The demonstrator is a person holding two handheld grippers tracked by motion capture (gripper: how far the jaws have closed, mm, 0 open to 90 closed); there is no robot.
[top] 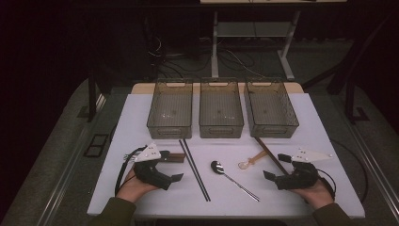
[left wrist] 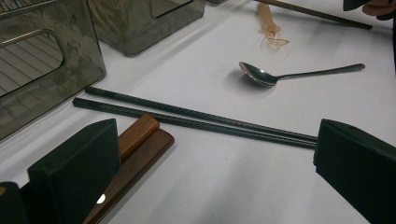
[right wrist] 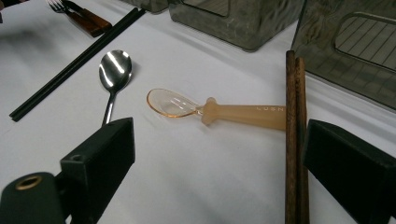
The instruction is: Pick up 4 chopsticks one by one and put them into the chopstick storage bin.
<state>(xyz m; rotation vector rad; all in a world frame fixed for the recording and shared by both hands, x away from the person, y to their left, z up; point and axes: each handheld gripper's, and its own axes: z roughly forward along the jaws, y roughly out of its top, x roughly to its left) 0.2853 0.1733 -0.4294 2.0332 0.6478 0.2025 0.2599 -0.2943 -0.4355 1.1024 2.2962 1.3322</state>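
Two pairs of black tongs are resting low over a white-covered bench [top: 141, 108], one in each of the person's hands. The left tongs [top: 172, 165] are standing wide with nothing between the jaws; in the left gripper view [left wrist: 215, 158] bare cloth is showing between them. Just beside their left jaw, dark brown wooden cutlery handles [left wrist: 135, 149] are lying flat on the bench, partly hidden behind that jaw. Just beyond the jaws a pair of long black chopsticks [left wrist: 196, 119] is lying side by side, running away toward the three smoky grey see-through plastic bins [top: 219, 107] lined up along the far side of the bench.

The right tongs [top: 275, 165] are also gaping wide and gripping nothing. In the right gripper view [right wrist: 215, 163] a pair of dark brown wooden chopsticks [right wrist: 295, 140] is lying just inside the right jaw, close to it; whether the jaw is touching them I cannot tell. A translucent orange plastic spoon [right wrist: 224, 111] is lying ahead of the jaws, its handle end meeting the wooden chopsticks and its clear bowl pointing away from them.

Between the two pairs of tongs, a shiny metal spoon [top: 230, 178] is lying on the bench, bowl up, near the black chopsticks but apart from them.
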